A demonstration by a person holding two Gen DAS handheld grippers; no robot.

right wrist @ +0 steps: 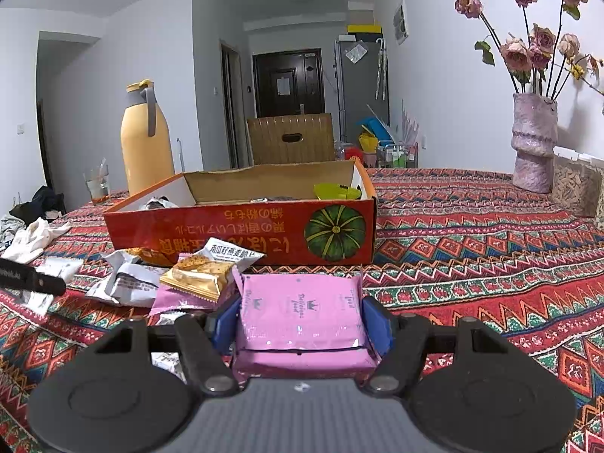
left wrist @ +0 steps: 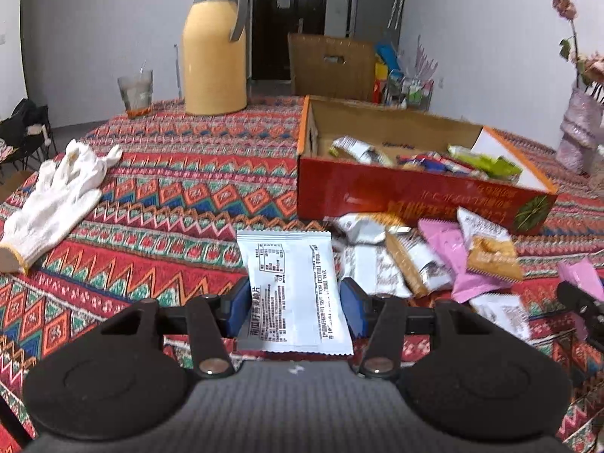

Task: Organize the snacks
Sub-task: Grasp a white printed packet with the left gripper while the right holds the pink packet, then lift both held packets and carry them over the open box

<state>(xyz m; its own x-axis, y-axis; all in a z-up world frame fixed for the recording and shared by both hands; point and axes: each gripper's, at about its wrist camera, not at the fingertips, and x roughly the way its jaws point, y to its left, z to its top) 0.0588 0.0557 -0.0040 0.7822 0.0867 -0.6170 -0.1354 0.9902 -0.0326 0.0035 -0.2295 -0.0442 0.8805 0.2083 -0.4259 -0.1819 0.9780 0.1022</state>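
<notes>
- Left wrist view: the left gripper (left wrist: 295, 309) is closed on a white snack packet (left wrist: 292, 287); the two blue pads press its left and right edges, at the lower centre of the frame. The packet shows its back side with black printed text.
- In the same view, the red cardboard box (left wrist: 407, 192) stands on the patterned tablecloth (left wrist: 181, 188) in the right centre, open on top, with several snack packets inside.
- Just below the box, a loose pile of snacks (left wrist: 426, 253) lies on the cloth: white, pink and golden packets, some overlapping.
- A white glove (left wrist: 56, 200) lies at the left, and a yellow thermos (left wrist: 215, 49) stands at the upper centre with a glass (left wrist: 135, 92) beside it.
- In the right wrist view, the right gripper (right wrist: 302, 321) is clamped on a pink snack packet (right wrist: 302, 313), held flat between the blue pads at the lower centre.
- The box (right wrist: 241, 230) is directly above the pink packet in this frame, with a green pumpkin picture on its front wall.
- A vase of dried roses (right wrist: 532, 143) stands at the upper right.
</notes>
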